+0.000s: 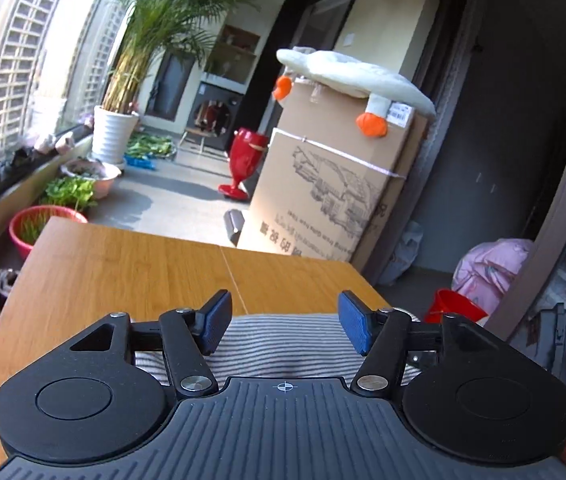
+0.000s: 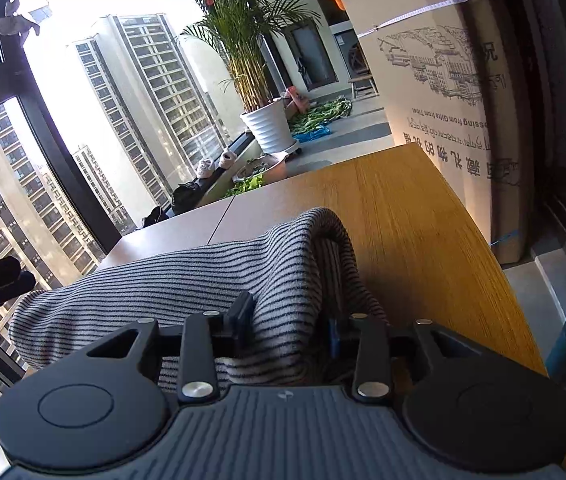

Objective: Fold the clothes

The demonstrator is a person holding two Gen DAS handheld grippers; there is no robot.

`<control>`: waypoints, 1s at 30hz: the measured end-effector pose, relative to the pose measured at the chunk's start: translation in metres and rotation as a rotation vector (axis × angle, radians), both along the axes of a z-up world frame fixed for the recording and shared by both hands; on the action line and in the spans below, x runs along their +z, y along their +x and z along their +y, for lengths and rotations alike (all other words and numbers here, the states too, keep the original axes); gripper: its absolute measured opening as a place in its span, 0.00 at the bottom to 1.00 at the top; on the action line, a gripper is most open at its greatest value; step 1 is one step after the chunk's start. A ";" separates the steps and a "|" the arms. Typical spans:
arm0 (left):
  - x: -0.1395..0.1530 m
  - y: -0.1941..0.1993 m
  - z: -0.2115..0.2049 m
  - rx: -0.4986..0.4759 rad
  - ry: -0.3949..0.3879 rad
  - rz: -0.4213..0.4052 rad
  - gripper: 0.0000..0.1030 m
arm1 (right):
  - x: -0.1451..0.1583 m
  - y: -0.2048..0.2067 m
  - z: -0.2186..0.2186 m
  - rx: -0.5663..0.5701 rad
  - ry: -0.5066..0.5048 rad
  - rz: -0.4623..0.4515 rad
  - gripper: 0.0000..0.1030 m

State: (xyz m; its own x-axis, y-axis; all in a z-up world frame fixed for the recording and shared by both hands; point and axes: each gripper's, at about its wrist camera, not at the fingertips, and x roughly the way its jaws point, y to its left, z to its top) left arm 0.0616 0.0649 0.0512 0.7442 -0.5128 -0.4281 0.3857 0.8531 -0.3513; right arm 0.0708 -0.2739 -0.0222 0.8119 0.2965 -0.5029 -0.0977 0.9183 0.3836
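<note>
A grey garment with thin dark stripes [image 1: 283,344] lies on the wooden table [image 1: 131,272], right under my left gripper [image 1: 285,324], whose blue pads stand wide apart and hold nothing. In the right wrist view the same striped garment [image 2: 211,276] is bunched up in a raised fold over the table [image 2: 411,216]. My right gripper [image 2: 291,324] has its jaws around a thick bunch of this cloth and grips it. The right fingertip is mostly hidden by the fabric.
A tall cardboard box [image 1: 335,184] with a plush goose [image 1: 351,76] on top stands beyond the table's far edge. Potted palm [image 1: 117,132], red basin [image 1: 39,228], red stool [image 1: 245,160] and a pink bag [image 1: 491,268] are on the floor. A window wall [image 2: 43,140] is to the left.
</note>
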 end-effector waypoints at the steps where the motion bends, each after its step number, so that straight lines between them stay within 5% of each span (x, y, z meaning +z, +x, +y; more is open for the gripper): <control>1: -0.011 0.002 -0.006 0.004 0.021 0.042 0.62 | 0.000 -0.003 -0.001 -0.008 -0.005 -0.001 0.38; 4: -0.031 -0.006 -0.016 0.018 0.112 0.018 0.62 | -0.005 -0.009 -0.007 -0.033 0.011 0.012 0.51; 8: -0.038 -0.011 -0.026 0.028 0.219 -0.051 0.62 | -0.001 -0.017 -0.003 -0.089 0.030 0.022 0.53; 11: -0.039 -0.022 -0.032 0.030 0.286 -0.103 0.64 | 0.013 -0.037 0.014 -0.097 -0.061 -0.044 0.53; 15: -0.032 -0.031 -0.028 0.001 0.268 -0.114 0.83 | 0.029 -0.059 0.026 -0.092 -0.149 -0.145 0.53; 18: -0.032 -0.031 -0.024 0.002 0.251 -0.096 0.83 | 0.043 -0.059 0.029 -0.034 -0.131 -0.192 0.53; 21: -0.026 -0.039 -0.022 0.039 0.229 -0.083 0.83 | 0.037 -0.045 0.037 0.066 -0.088 -0.118 0.53; 25: -0.018 -0.053 -0.013 0.123 0.220 -0.074 0.87 | 0.019 -0.035 0.049 0.080 -0.150 -0.092 0.52; 30: -0.032 -0.024 -0.008 0.162 0.218 -0.038 0.88 | 0.015 -0.021 0.065 0.072 -0.234 -0.111 0.52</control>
State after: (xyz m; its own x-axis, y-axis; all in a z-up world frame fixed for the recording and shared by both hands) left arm 0.0374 0.0570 0.0193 0.8269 -0.2840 -0.4854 0.2472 0.9588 -0.1400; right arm 0.0502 -0.2093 -0.0075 0.8471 0.2416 -0.4734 -0.1956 0.9699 0.1450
